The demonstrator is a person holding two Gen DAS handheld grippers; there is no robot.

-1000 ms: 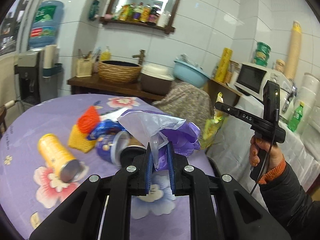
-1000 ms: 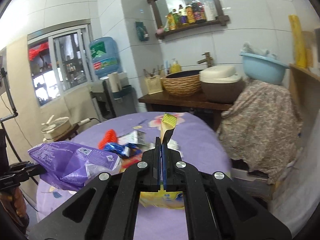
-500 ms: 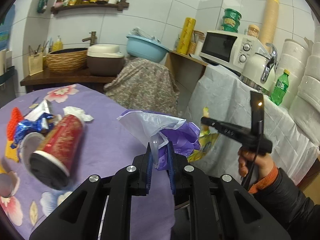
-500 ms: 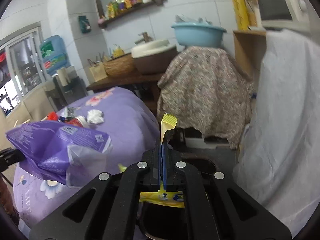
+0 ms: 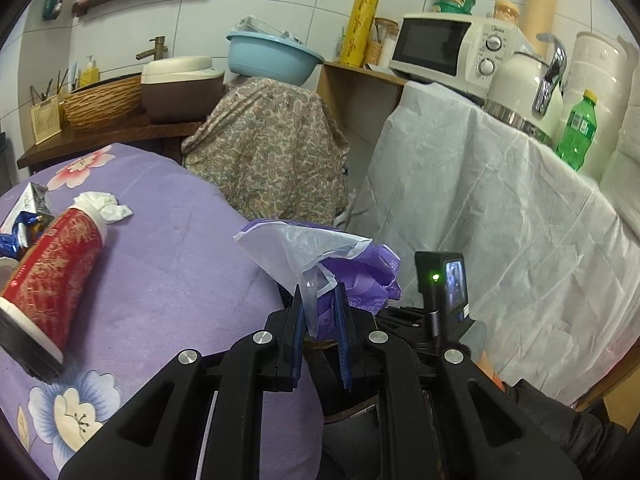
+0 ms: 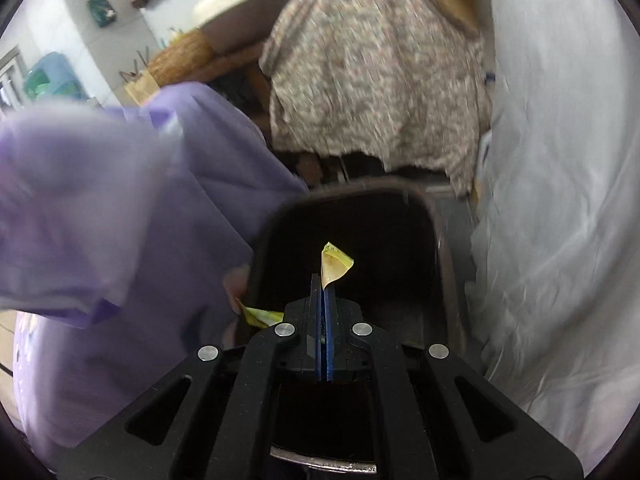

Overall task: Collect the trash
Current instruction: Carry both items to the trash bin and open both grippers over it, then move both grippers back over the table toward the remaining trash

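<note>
Right wrist: yellow wrapper [image 6: 335,267] over bin [image 6: 416,216]

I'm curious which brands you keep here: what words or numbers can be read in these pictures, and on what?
"Midea", faint, so not certain: microwave.
Too small or blurred to read: print on the purple bag, yellow roll, red canister, green bottle, wrapper.
Right wrist view: nothing readable.
</note>
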